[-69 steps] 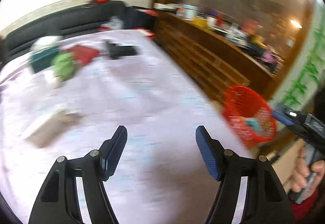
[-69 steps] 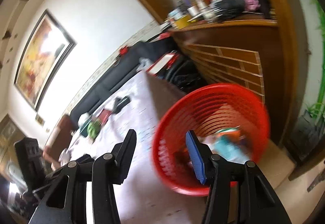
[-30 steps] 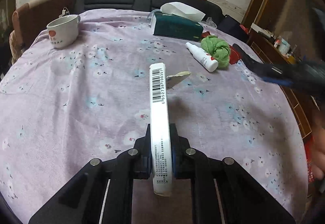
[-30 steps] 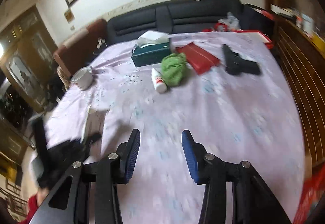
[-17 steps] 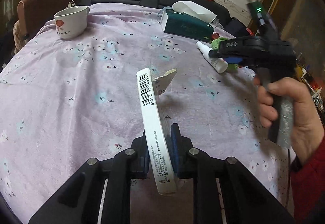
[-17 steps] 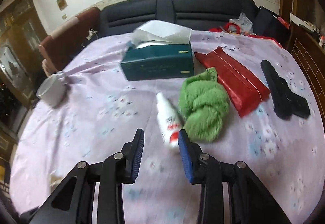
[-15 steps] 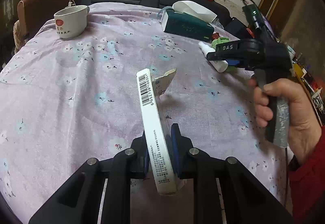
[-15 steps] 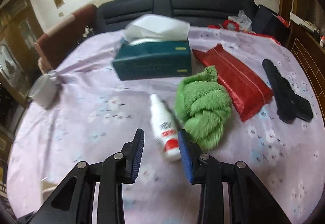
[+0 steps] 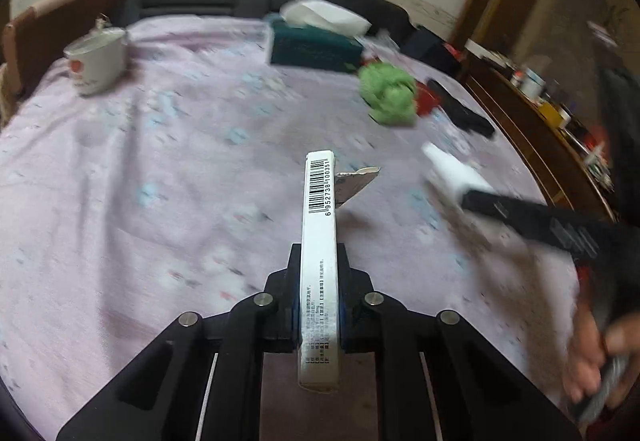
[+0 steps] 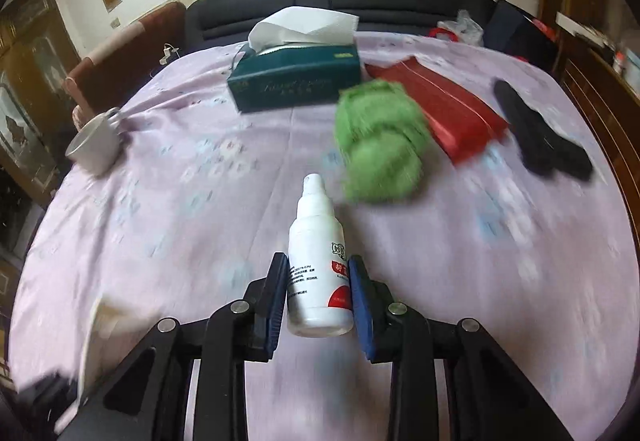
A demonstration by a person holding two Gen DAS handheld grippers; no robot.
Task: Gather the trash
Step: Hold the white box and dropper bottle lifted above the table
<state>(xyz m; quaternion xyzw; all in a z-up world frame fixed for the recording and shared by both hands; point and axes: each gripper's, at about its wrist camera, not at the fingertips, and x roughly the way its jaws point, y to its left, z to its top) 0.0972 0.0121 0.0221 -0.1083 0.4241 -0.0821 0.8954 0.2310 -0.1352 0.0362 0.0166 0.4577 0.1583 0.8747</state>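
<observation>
Left wrist view: the left claw was pinching a thin white box on its narrow edge. The box's long axis ran straight ahead from the claw, barcode end pointing away, its near end sticking back past the pads. A torn flap hung off its far right side. The box sat above the worktop, covered in a lilac cloth. Far ahead to the left stood a mug; far ahead and slightly right, a tissue box; ahead to the right, a green cloth with a black object beyond it. To the right, the right claw held a white bottle, both blurred. The worktop's right edge curved past them; ahead and left of the claw was bare cloth.

Right wrist view: the right claw was pinching the bottle by its body between blue pads. Its long axis ran forward, nozzle pointing away and slightly left, base toward the camera. Just ahead to the right lay the green cloth, then a red packet and the black object farther right near the worktop's edge. The tissue box was far ahead, the mug far left near that edge. Bare cloth lay left and right of the claw.
</observation>
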